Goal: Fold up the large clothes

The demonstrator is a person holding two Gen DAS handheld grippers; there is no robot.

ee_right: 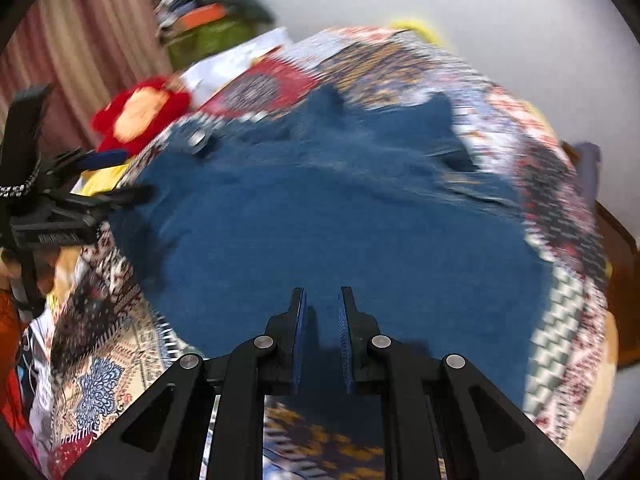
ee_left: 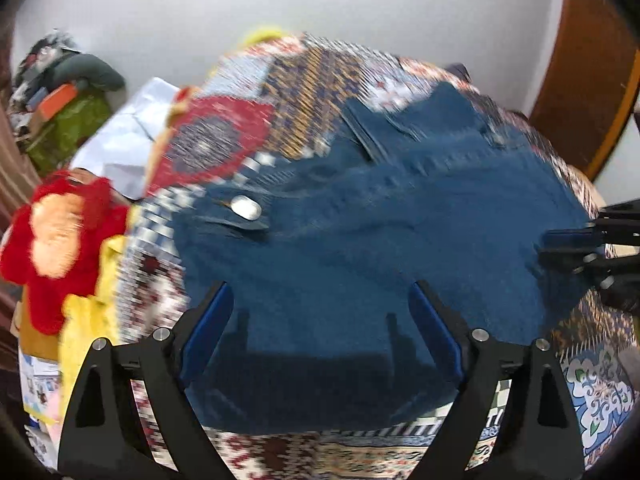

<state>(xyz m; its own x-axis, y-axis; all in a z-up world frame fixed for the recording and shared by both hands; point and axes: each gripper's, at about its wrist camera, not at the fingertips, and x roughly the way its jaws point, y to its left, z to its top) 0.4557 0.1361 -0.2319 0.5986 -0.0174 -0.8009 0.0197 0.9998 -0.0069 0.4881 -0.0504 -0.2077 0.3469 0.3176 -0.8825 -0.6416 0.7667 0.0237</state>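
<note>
Blue denim, a large pair of jeans (ee_left: 360,240), lies spread across the bed on a patchwork bedspread (ee_left: 248,92) of red, orange, blue and white patterns, and fills the middle of both my wrist views. My left hand-held gripper (ee_left: 320,304) hangs over the near part of the denim with its blue-padded fingers (ee_left: 212,320) set wide apart and nothing between them. My right hand-held gripper (ee_right: 322,312) is over the jeans as well, its fingers drawn close with only a narrow gap showing; I cannot tell whether any cloth is pinched there. From the left wrist the right one shows at the jeans' right edge, and from the right wrist the left one sits at their left edge. A silvery metal button (ee_left: 246,207) shows at the far left of the jeans, on the waistband. A red and peach plush toy (ee_left: 60,232) lies just off the bedspread's left side, a green bundle (ee_left: 72,128) sits farther back, and a plain white wall (ee_left: 360,8) stands behind the bed. Both views are blurred.
</note>
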